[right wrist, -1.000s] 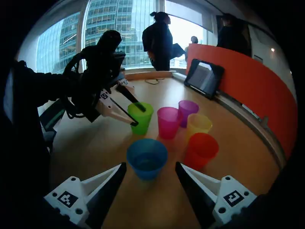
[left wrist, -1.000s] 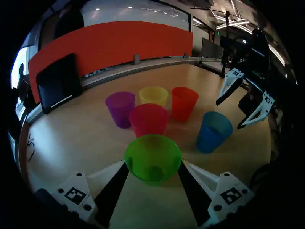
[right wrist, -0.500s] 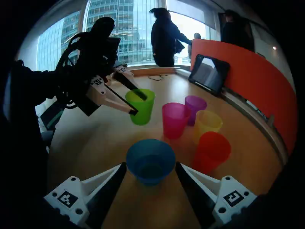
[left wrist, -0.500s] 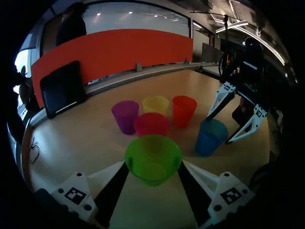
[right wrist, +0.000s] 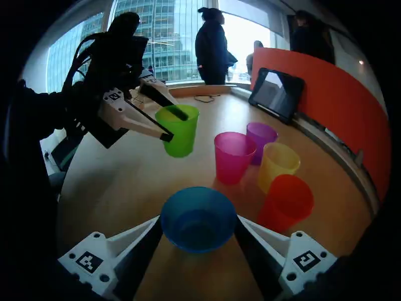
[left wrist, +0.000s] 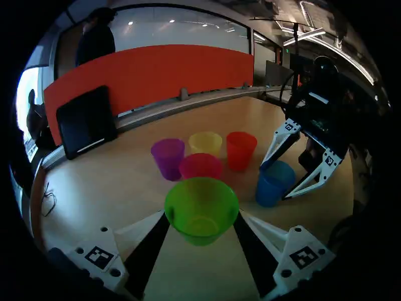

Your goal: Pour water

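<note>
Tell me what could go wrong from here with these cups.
The left gripper pinches the green cup, apparently lifted off the table; it could slip or buckle. The blue cup in the right gripper seems to hold liquid; a quick tilt may spill it. The pink cup stands close by and could get knocked.

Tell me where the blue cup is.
In the right gripper view, the blue cup is bottom centre between the fingers of the right gripper; the pink cup and orange cup stand beyond.
</note>
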Available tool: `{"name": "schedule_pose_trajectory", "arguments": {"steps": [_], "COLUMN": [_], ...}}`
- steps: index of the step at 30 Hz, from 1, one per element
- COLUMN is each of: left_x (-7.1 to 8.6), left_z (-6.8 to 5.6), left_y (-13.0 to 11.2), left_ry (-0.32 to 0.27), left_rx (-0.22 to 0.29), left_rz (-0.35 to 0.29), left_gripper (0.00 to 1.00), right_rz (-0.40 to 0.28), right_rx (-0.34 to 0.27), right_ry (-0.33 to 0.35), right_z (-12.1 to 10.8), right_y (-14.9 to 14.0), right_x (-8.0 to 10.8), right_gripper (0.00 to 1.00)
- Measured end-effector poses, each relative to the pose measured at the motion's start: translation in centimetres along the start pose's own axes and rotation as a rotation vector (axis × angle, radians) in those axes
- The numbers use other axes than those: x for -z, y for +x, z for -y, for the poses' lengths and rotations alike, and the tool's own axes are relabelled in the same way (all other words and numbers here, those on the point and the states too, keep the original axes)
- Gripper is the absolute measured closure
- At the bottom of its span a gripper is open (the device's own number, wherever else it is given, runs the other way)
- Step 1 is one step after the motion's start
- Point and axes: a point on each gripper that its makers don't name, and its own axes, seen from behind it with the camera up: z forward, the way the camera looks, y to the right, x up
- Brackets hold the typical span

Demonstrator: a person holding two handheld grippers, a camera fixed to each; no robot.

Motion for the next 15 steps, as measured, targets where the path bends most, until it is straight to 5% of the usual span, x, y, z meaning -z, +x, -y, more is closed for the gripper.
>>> {"name": "schedule_pose_trajectory", "arguments": {"steps": [15], "left_x": [1.0], "left_z": [-0.5], "left_y": [1.2], "left_ry": [0.009], "left_rx": [0.004], "left_rz": [-0.055], "left_gripper": [0.15], "right_rz": [-0.039], "right_rx": [-0.003], "right_ry": [-0.028], "right_z": [0.3], "right_y": [1.1], "right_x": [1.0], "right_gripper": [0.09]}}
